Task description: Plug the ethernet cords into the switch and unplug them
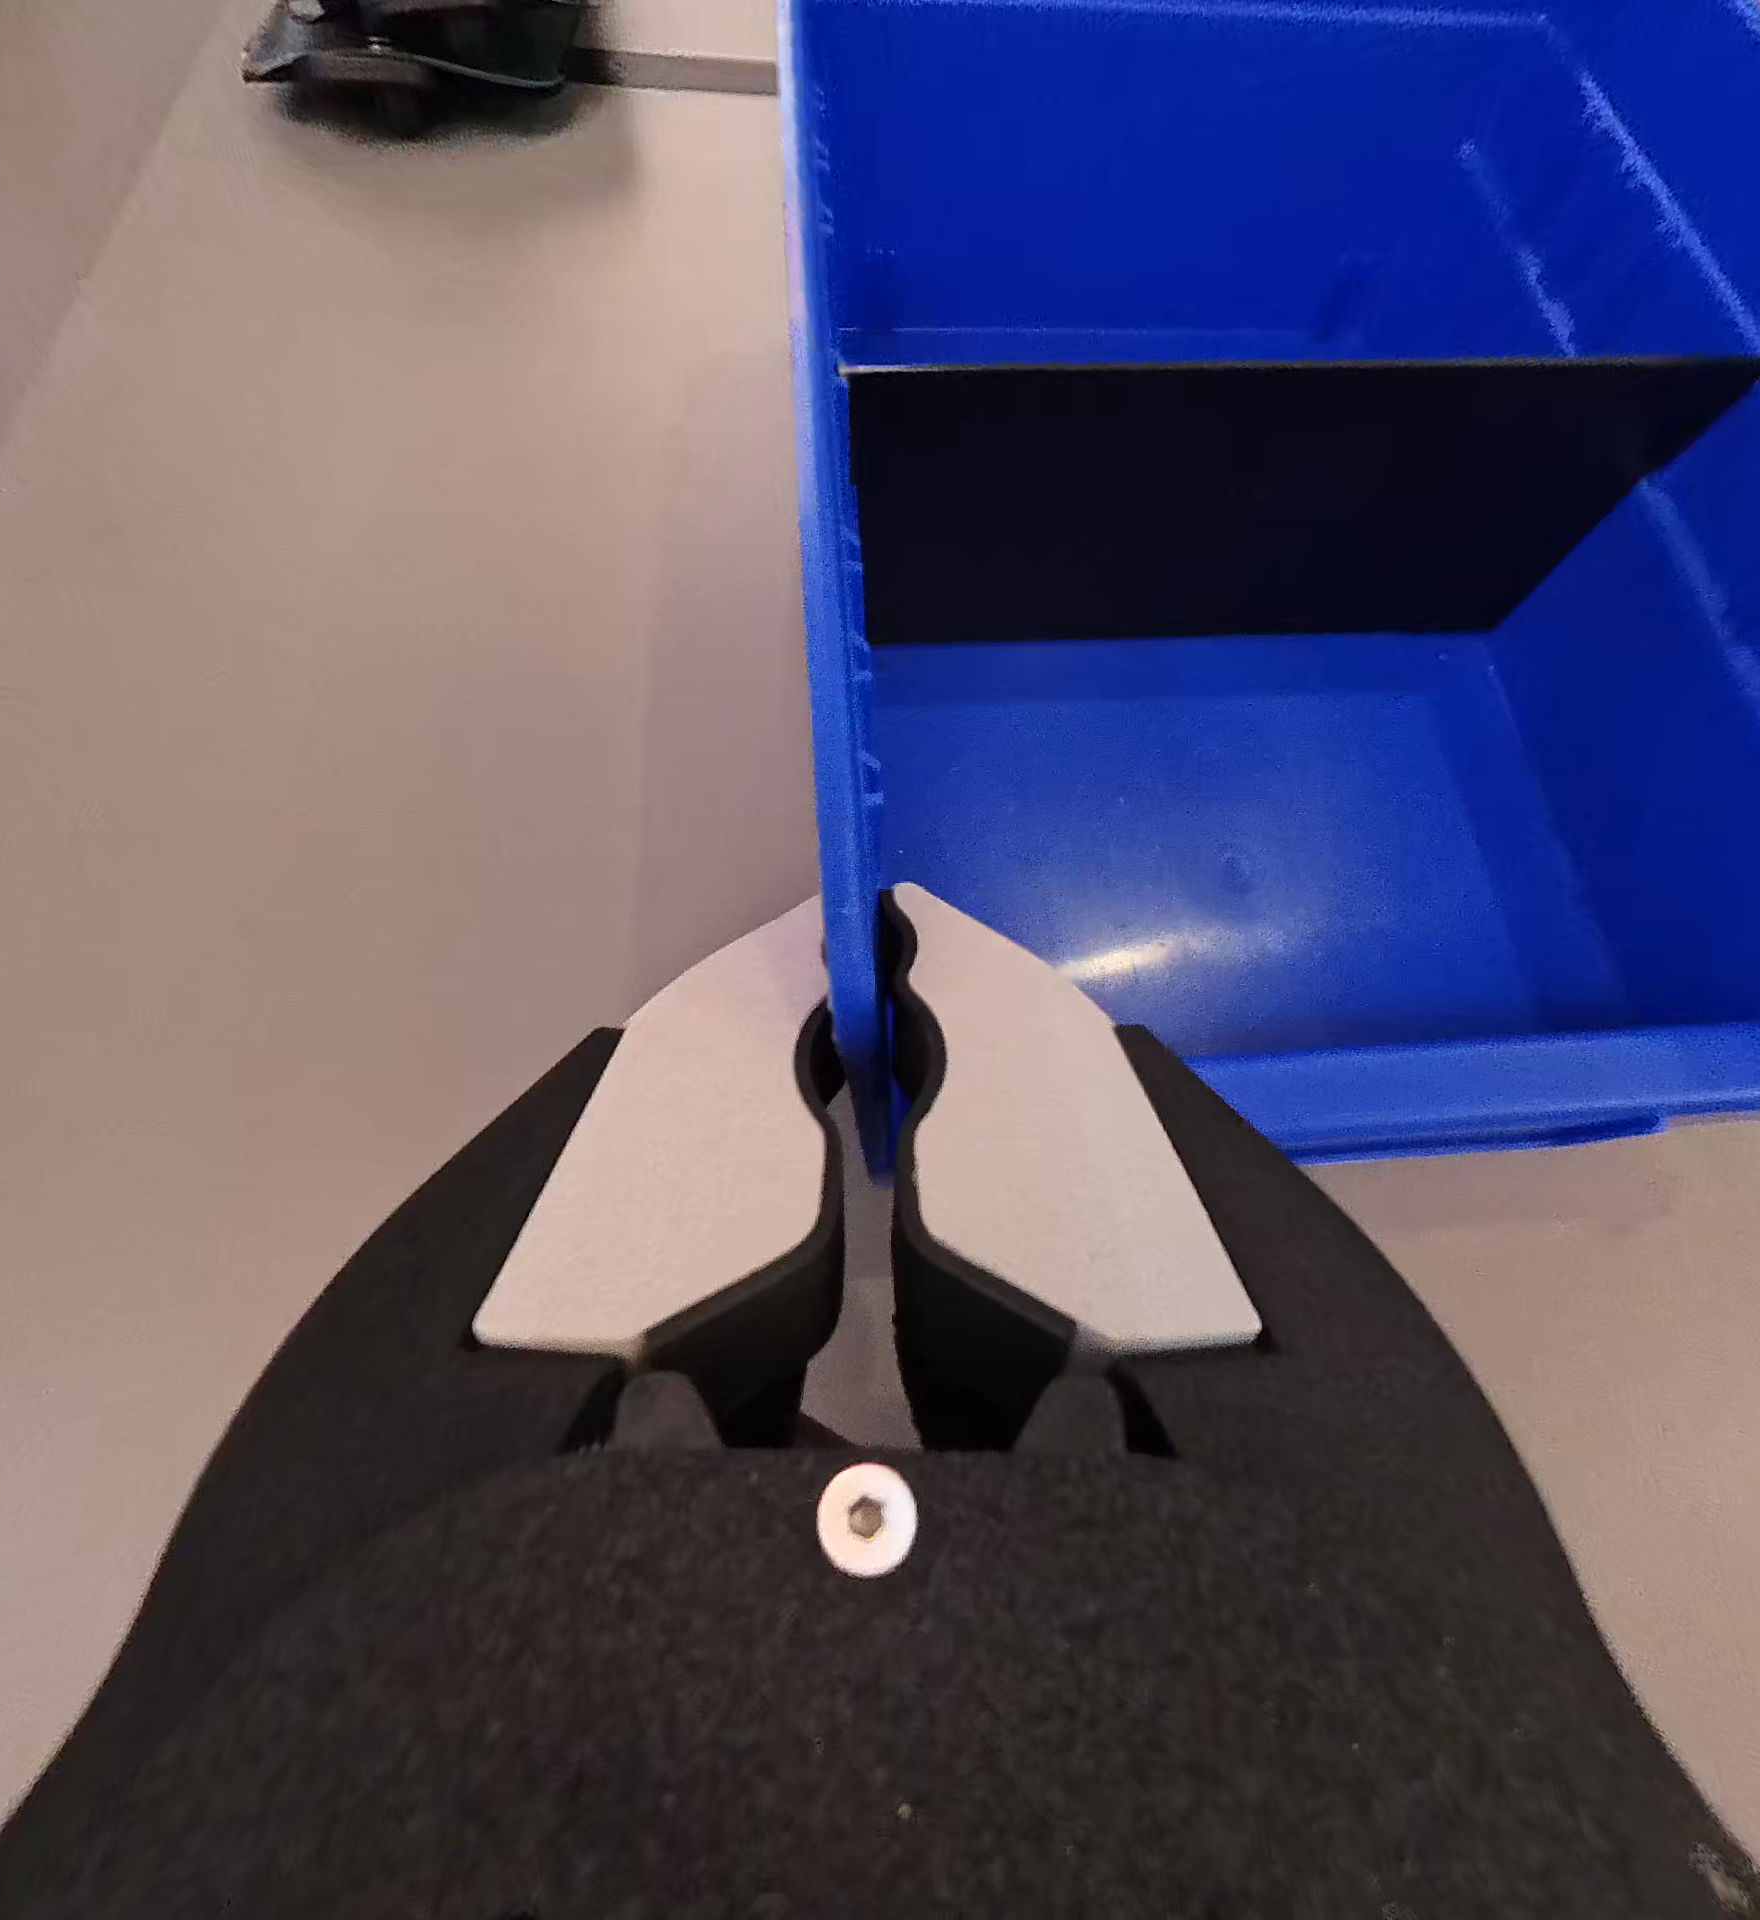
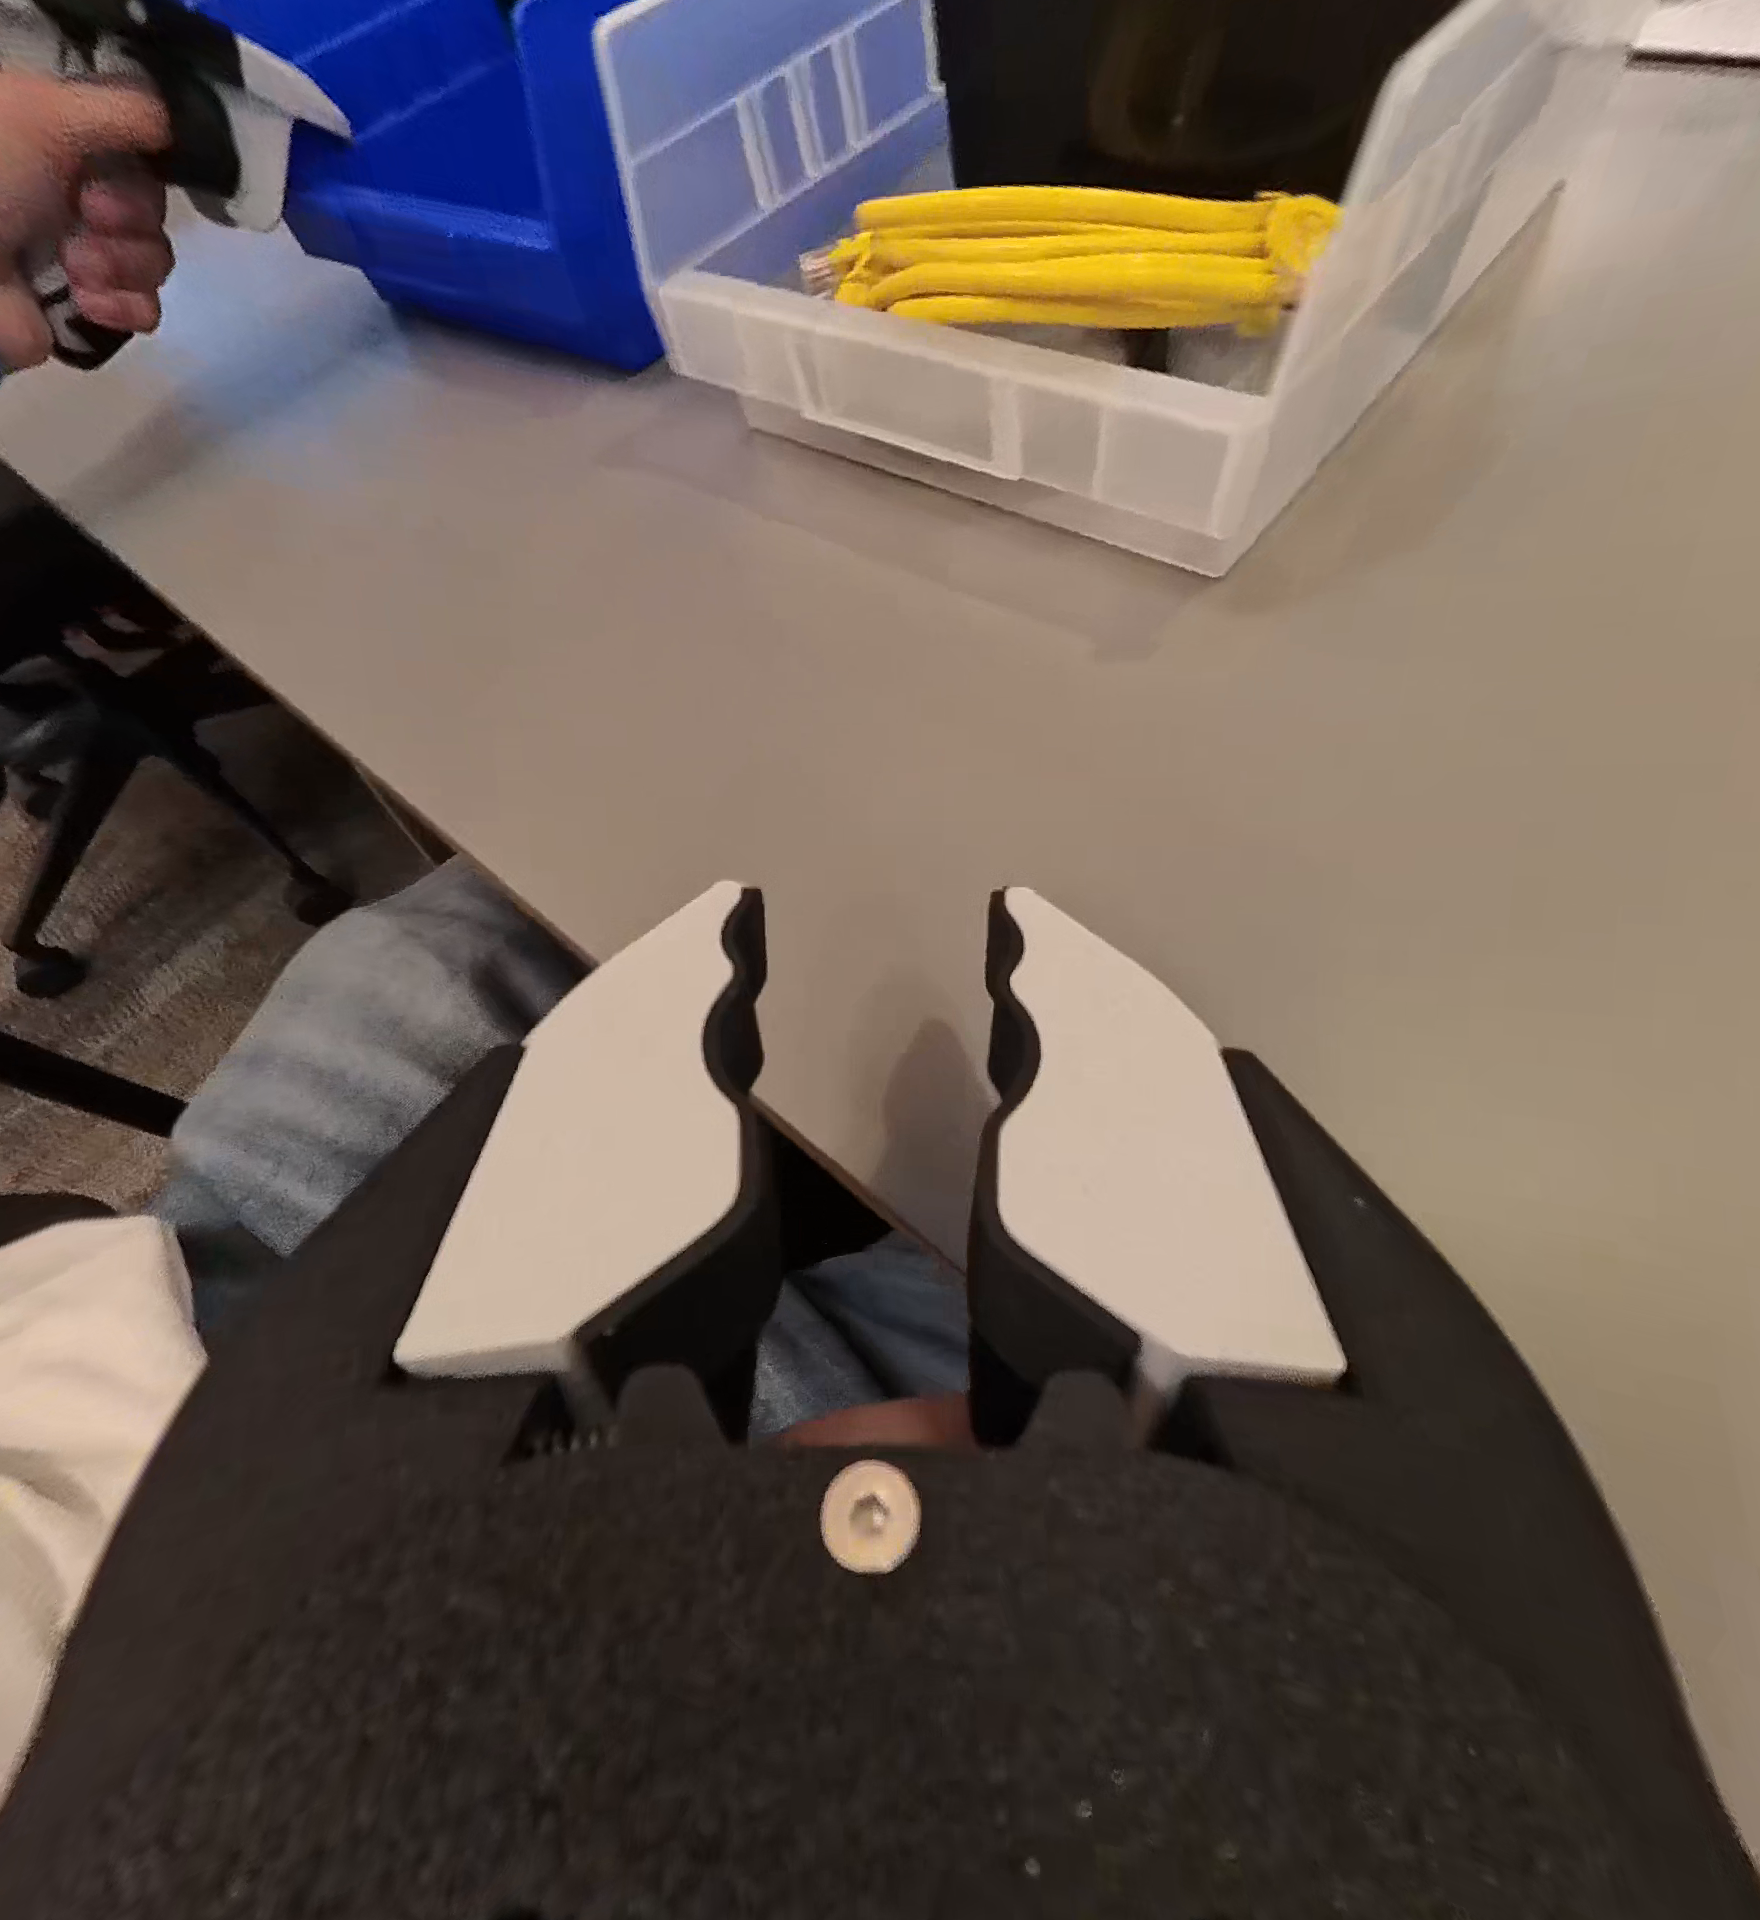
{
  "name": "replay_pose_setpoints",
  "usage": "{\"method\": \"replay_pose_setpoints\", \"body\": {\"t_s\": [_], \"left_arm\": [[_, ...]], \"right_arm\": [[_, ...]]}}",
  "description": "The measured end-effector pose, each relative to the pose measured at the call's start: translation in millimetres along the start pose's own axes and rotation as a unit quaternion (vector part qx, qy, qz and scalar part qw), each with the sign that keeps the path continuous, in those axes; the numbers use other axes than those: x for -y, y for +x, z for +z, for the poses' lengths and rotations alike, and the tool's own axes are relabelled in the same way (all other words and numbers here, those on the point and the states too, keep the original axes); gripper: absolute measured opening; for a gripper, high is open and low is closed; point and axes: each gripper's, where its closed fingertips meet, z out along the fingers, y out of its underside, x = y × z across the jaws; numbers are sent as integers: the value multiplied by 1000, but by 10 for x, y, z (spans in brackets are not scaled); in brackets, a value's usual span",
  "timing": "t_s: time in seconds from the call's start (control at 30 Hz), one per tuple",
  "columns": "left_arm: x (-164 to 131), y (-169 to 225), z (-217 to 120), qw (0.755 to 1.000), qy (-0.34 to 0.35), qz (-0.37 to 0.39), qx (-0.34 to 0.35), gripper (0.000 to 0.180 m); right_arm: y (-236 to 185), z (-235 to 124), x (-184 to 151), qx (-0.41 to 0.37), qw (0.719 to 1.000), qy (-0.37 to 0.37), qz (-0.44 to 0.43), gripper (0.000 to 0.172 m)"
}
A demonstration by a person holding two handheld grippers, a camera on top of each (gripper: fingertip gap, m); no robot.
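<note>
My left gripper is shut on the left wall of a blue bin, near its front corner. One finger is outside the wall, the other inside. A black divider splits the bin, and its near compartment holds nothing. In the right wrist view the left gripper shows far off at the blue bin, held by a hand. My right gripper is open and empty above the table's near edge. Yellow ethernet cords lie bundled in a clear plastic bin. No switch shows.
The grey table lies between my right gripper and the bins. A dark object lies at the table's far left. A black box stands behind the clear bin. Chair legs and a person's lap are below the table edge. The tips of one gripper are about 50 cm away from the tips of the other.
</note>
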Motion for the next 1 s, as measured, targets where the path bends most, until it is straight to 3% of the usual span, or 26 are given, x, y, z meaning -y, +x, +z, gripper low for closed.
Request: {"method": "replay_pose_setpoints", "body": {"t_s": [0.27, 0.47, 0.6, 0.67, 0.7, 0.77, 0.87, 1.0], "left_arm": [[-487, 199, -634, 1000, -11, 8, 24, 3], [-895, 452, -1165, 999, -26, -9, 23, 3], [-1062, 557, -1385, 999, -23, -19, 20, 3], [-1127, 610, -1470, 999, -20, -15, 23, 3], [-1154, 627, -1506, 999, -19, -13, 28, 3], [-1203, 634, -1574, 999, -17, -1, 46, 3], [-1252, 666, -1652, 998, -12, 8, 58, 3], [-1231, 794, -1749, 996, -2, 43, 76, 4]], "right_arm": [[-684, 369, 120, 22, 995, -23, -99, 43], [-1461, 987, 651, 56, 994, 15, -94, 75], [-1653, 1369, 690, 23, 997, -3, -68, 75], [-1654, 1459, 667, 2, 999, -6, -44, 62], [-1669, 1466, 661, 2, 999, -6, -35, 67], [-1680, 1435, 670, 5, 999, 0, -32, 60], [-1547, 1301, 771, -25, 999, 26, -25, 18], [-1466, 1212, 777, -45, 998, 18, -39, 12]]}}
